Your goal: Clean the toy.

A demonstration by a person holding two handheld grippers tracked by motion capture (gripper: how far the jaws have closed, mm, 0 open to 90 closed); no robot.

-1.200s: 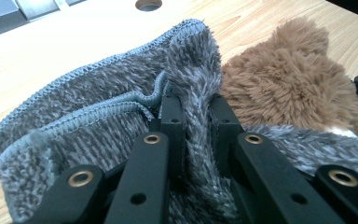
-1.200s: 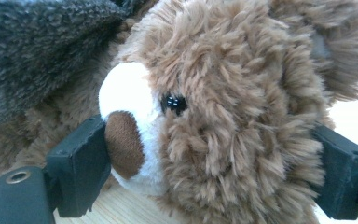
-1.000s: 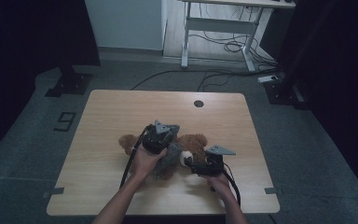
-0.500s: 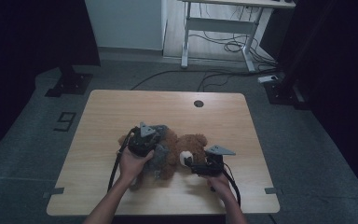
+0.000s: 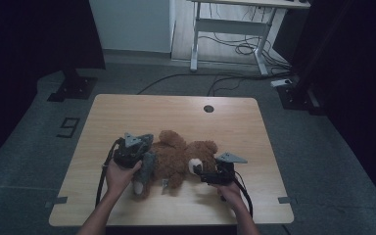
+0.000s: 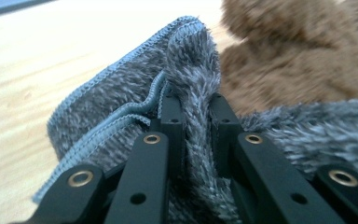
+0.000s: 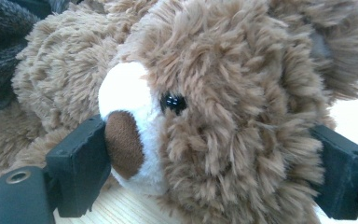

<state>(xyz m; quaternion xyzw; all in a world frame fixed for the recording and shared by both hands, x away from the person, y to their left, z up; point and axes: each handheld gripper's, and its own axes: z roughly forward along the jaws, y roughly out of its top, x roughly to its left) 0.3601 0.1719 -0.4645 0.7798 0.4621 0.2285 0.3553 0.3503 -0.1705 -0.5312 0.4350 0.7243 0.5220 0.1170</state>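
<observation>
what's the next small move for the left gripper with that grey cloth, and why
Probably keep drawing the grey fleece garment off the teddy bear, away from its head. The left gripper is shut on a fold of the garment, part of which lies against the bear's body, while the right gripper grips the bear's head, one jaw at the snout and one behind, steadying it for the pull.

High view above table; 2 close gripper views sharing teddy bear.

Wooden bench w/ round cable hole nr far edge. Behind it: white desk frame, loose cables on floor, black stand base at left.
</observation>
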